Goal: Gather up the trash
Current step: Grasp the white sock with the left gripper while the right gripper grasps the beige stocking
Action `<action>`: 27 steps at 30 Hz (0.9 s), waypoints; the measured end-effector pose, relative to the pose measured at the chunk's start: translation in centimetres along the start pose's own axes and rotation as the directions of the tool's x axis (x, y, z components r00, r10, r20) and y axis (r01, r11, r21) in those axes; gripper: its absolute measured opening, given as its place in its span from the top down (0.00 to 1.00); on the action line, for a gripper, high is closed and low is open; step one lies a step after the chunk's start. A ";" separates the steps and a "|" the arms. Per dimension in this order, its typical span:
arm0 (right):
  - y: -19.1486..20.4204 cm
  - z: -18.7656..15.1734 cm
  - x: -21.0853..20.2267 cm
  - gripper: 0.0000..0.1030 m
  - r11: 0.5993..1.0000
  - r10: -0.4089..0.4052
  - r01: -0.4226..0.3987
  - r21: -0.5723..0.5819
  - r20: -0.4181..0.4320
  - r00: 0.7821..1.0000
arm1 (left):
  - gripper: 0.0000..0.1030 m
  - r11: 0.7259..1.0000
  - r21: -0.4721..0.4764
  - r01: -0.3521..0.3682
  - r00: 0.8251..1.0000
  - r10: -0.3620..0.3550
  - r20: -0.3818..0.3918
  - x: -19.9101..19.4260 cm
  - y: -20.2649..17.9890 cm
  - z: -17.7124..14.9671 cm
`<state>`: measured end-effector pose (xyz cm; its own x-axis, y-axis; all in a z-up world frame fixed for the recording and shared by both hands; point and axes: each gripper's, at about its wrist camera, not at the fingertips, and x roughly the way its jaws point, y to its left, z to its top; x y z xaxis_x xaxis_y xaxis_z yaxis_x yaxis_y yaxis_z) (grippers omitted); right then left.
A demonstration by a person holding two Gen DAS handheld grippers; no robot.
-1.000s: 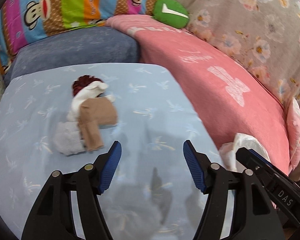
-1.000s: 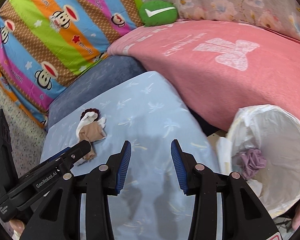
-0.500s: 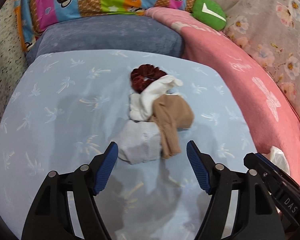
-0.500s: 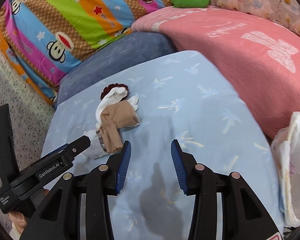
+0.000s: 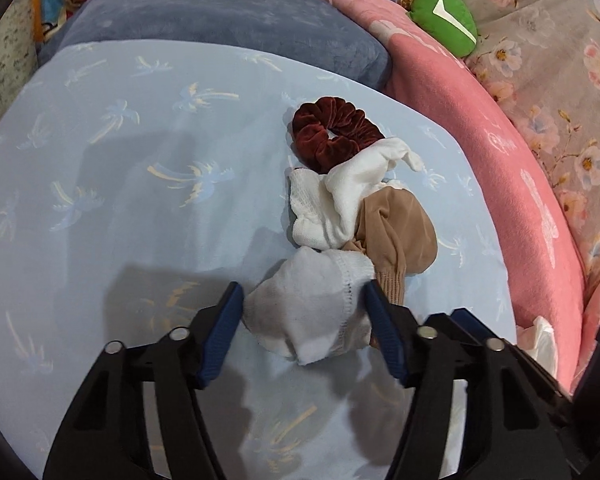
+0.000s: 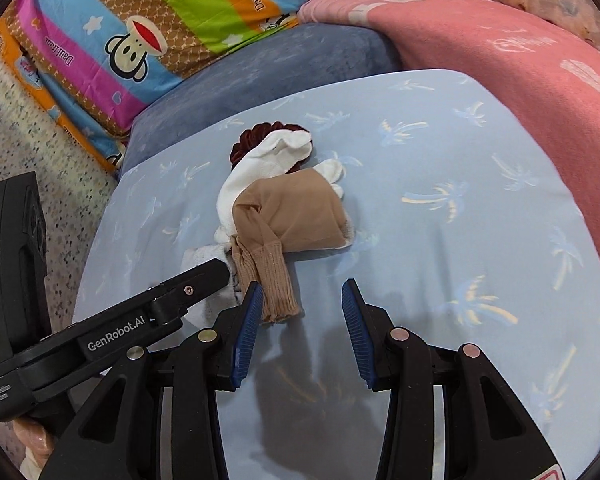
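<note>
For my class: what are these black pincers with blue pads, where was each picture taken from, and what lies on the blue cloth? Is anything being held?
No robot here: a person holds a two-fingered grasping tool in each hand, and each tool carries a wide-angle camera looking along its fingers. One picture comes from the left tool, the other from the right tool.

On the light blue palm-print sheet lies a small heap: a dark red scrunchie, a white sock, a tan stocking and a greyish white sock.

The left tool's jaws are closing with the greyish sock between its blue pads; they look at or near its sides, but it isn't lifted. The right tool is open and empty, with the stocking's cuff just beside its left pad. From the right camera the left tool also shows as the black arm at the left.
</note>
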<state>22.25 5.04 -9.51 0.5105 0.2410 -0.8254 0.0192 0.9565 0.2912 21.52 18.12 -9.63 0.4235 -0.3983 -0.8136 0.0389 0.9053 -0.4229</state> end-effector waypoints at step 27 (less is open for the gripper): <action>-0.9 0.8 -6.7 0.97 0.997 0.058 -0.065 0.044 0.139 0.989 | 0.71 0.998 0.061 0.014 0.995 -0.020 0.094 -4.6 -3.0 -0.2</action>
<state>19.51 2.48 -3.88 0.6256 0.2709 -0.7316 0.0239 0.9306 0.3651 19.25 17.23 -4.76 0.5060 -0.4008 -0.7638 0.1004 0.9068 -0.4093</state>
